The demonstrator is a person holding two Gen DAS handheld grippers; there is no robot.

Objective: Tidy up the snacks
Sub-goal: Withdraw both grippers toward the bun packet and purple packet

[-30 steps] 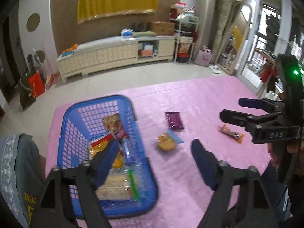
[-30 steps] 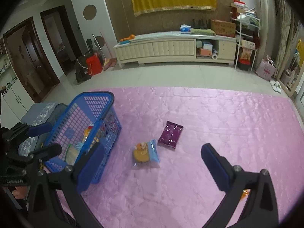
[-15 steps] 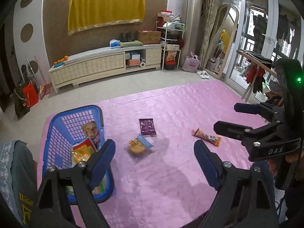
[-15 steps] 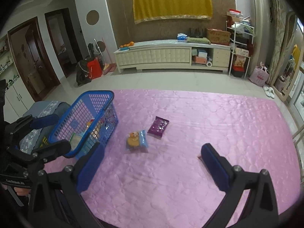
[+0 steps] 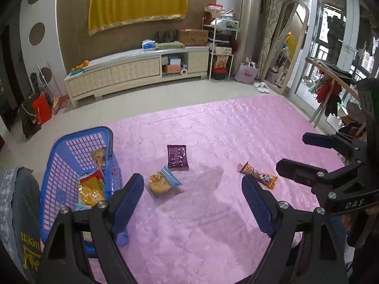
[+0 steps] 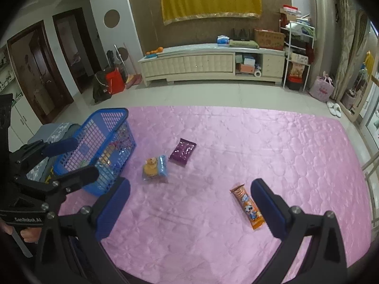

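Fingers of both grippers (image 5: 193, 196) (image 6: 190, 203) spread wide, holding nothing.

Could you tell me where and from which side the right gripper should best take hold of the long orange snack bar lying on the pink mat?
Probably across its narrow middle, coming from above. The orange snack bar lies flat and alone on the pink mat, long axis running away from the camera, so the open right gripper can straddle its width; the crimped ends offer less hold.
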